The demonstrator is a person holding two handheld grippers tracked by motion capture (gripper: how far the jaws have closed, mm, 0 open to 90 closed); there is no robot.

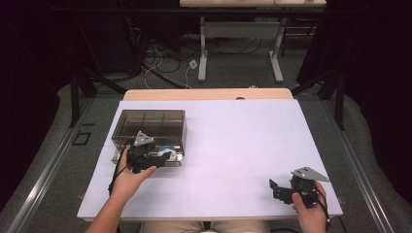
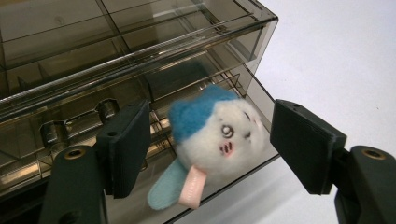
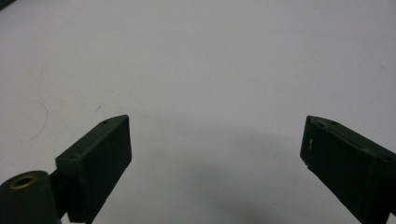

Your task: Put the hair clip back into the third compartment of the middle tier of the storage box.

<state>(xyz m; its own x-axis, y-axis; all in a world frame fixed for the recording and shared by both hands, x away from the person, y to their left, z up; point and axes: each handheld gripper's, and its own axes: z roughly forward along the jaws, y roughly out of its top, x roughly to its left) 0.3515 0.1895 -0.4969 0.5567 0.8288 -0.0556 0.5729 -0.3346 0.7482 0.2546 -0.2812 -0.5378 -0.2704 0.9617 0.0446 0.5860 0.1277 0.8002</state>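
Resting at about 5 o'clock on the white desk (image 1: pixel 233 145), the right tool (image 1: pixel 278 188) is held by the person's right hand (image 1: pixel 311 213); the right gripper view shows its jaws spread wide over bare desk surface with nothing between them. At about 8 o'clock, the left tool (image 1: pixel 163 156) is held by the left hand (image 1: pixel 128 179) against the near side of a smoky transparent compartment box (image 1: pixel 150 127). From above, the toy appears as a small blue-and-white patch at the tool's tip. The left gripper view resolves it: a plush toy (image 2: pixel 215 133), white-faced with a blue top and a pink tab, lies on the box's lowered front tray between the two pads (image 2: pixel 128 144). Both pads stand apart from it, the jaws partly open and gripping nothing. Divider walls of the box rise beyond the toy, toward 12 o'clock.
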